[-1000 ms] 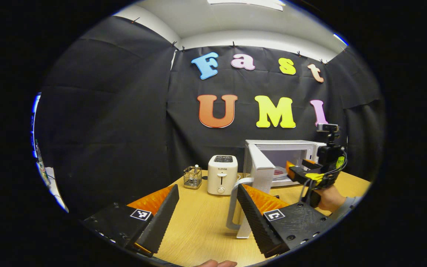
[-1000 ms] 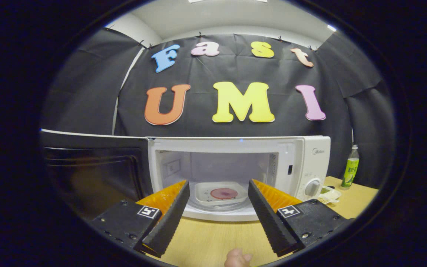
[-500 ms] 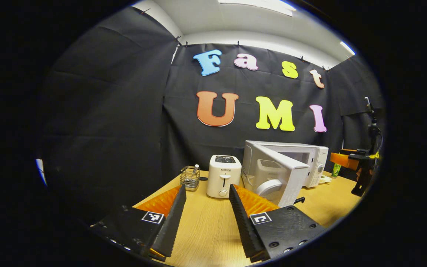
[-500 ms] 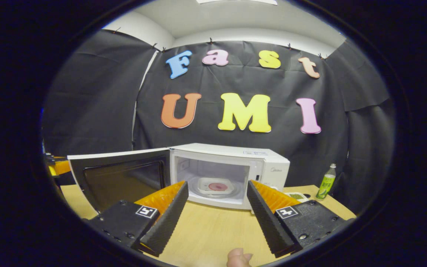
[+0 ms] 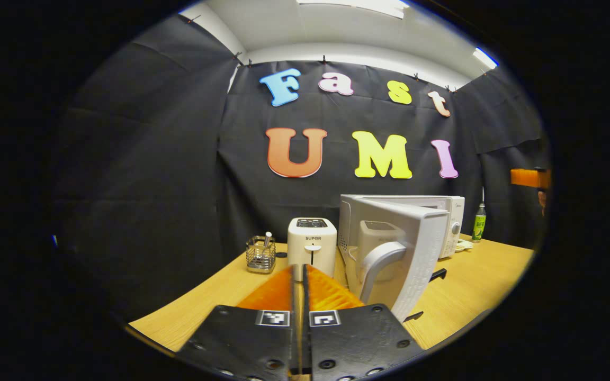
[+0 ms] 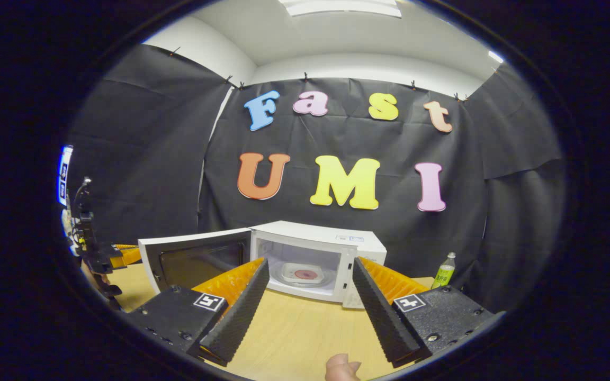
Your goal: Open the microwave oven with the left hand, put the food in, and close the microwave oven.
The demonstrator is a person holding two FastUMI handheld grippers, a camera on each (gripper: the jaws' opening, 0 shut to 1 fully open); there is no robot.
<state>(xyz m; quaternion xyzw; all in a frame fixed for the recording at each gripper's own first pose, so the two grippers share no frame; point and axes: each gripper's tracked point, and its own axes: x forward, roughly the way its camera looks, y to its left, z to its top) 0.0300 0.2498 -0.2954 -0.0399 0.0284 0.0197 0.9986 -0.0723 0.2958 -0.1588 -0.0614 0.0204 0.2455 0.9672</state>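
The white microwave (image 6: 360, 245) stands at the back of the wooden table (image 6: 294, 328). Its door (image 6: 199, 256) hangs open to the left. Inside, a white plate holding a reddish piece of food (image 6: 304, 273) rests on the turntable. My right gripper (image 6: 310, 267) is open and empty, well back from the oven mouth. In the left gripper view the microwave door (image 5: 416, 248) swings out toward me, its curved handle (image 5: 379, 259) just right of my left gripper (image 5: 299, 278). That gripper is shut on nothing, apart from the handle.
A white toaster (image 5: 311, 242) and a wire basket (image 5: 260, 255) stand left of the microwave. A green bottle (image 6: 444, 270) stands at its right. The left gripper (image 6: 98, 254) and the hand holding it sit at the far left edge. A thumb (image 6: 342, 365) shows at the bottom.
The left gripper's fingers closed from wide open to shut, and it shifted left of the door handle. The right gripper pulled back from the microwave, leaving the plate inside.
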